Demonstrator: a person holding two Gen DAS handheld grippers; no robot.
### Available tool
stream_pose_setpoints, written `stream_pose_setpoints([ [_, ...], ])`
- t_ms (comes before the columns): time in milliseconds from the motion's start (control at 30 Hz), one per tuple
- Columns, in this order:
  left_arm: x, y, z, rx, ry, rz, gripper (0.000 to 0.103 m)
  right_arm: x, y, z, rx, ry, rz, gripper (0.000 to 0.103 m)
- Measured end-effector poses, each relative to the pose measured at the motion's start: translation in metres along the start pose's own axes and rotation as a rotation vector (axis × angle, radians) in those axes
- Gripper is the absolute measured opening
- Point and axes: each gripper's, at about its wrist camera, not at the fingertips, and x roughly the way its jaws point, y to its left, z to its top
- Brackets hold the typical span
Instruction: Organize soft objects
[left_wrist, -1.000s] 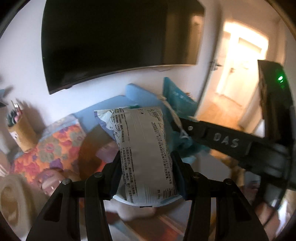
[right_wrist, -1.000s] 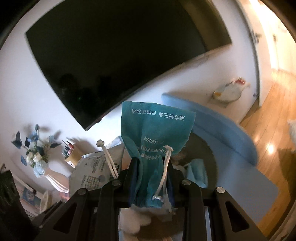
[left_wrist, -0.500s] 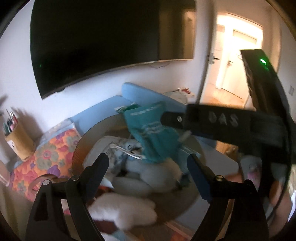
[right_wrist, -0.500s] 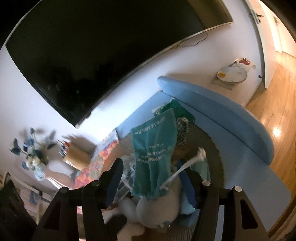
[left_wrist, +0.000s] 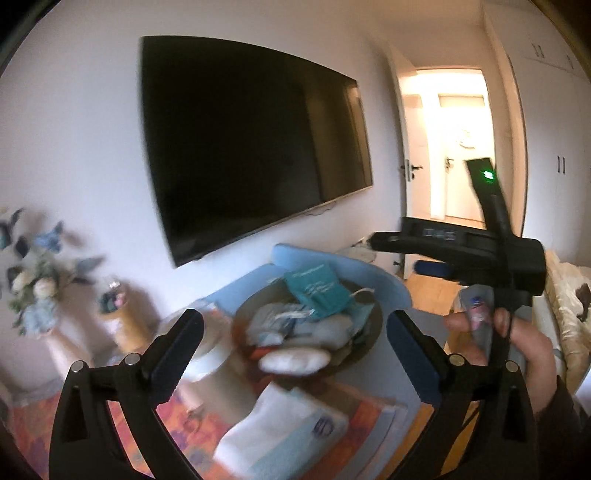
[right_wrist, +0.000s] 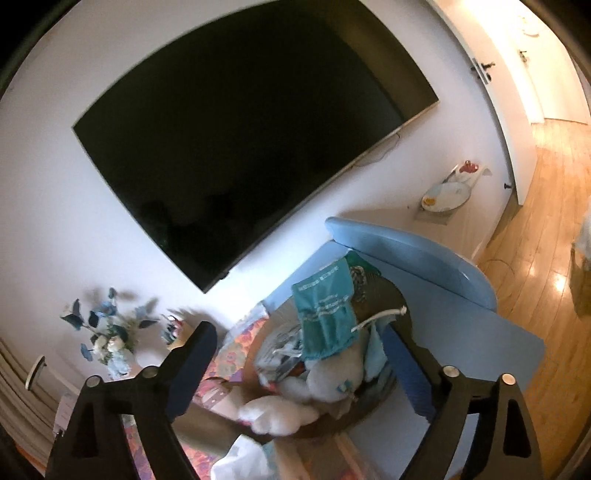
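A round brown basket (left_wrist: 373, 332) on the blue seat holds a pile of soft things. On top lies a teal drawstring bag (left_wrist: 317, 291) (right_wrist: 327, 317), with a grey printed packet (left_wrist: 277, 321) (right_wrist: 280, 350) beside it and a white plush toy (left_wrist: 295, 360) (right_wrist: 321, 384) in front. My left gripper (left_wrist: 293, 332) hangs back from the basket with its jaws opening wide and nothing between them. My right gripper (right_wrist: 301, 339) (left_wrist: 397, 251) is likewise above and short of the pile, jaws opening, empty. A hand (left_wrist: 524, 347) holds it at the right.
A dark TV (right_wrist: 240, 129) hangs on the wall above the blue seat (right_wrist: 406, 251). At the left stand a vase of blue flowers (left_wrist: 40, 280) and a pen cup (left_wrist: 122, 317). A white tissue pack (left_wrist: 284, 432) lies on floral cloth nearby. A plate (right_wrist: 447, 194) and wooden floor (right_wrist: 535, 258) are at the right.
The left gripper let go of the printed packet and the right let go of the teal bag; both now lie in the basket. Both grippers opened and drew back and upward.
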Motion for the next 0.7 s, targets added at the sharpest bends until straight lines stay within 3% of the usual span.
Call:
stream_pose_setpoints([
  [67, -0.013, 0.017, -0.012, -0.015, 0.008, 0.041, 0.101, -0.011, 0.008, -0.016, -0.012, -0.004, 0.009, 0.097],
  [167, -0.03, 0.044, -0.039, -0.022, 0.03, 0.195, 0.101, -0.015, 0.018, -0.048, -0.047, 0.006, -0.008, 0.103],
  [300, -0.046, 0.089, -0.077, -0.065, 0.094, 0.328, 0.101, 0.005, 0.038, -0.102, -0.124, 0.099, -0.028, 0.103],
  [533, -0.065, 0.167, -0.128, -0.173, 0.209, 0.487, 0.101, 0.053, 0.118, -0.177, -0.318, 0.297, 0.052, 0.103],
  [700, -0.079, 0.21, -0.146, -0.259, 0.223, 0.528, 0.101, 0.073, 0.188, -0.22, -0.467, 0.374, 0.128, 0.103],
])
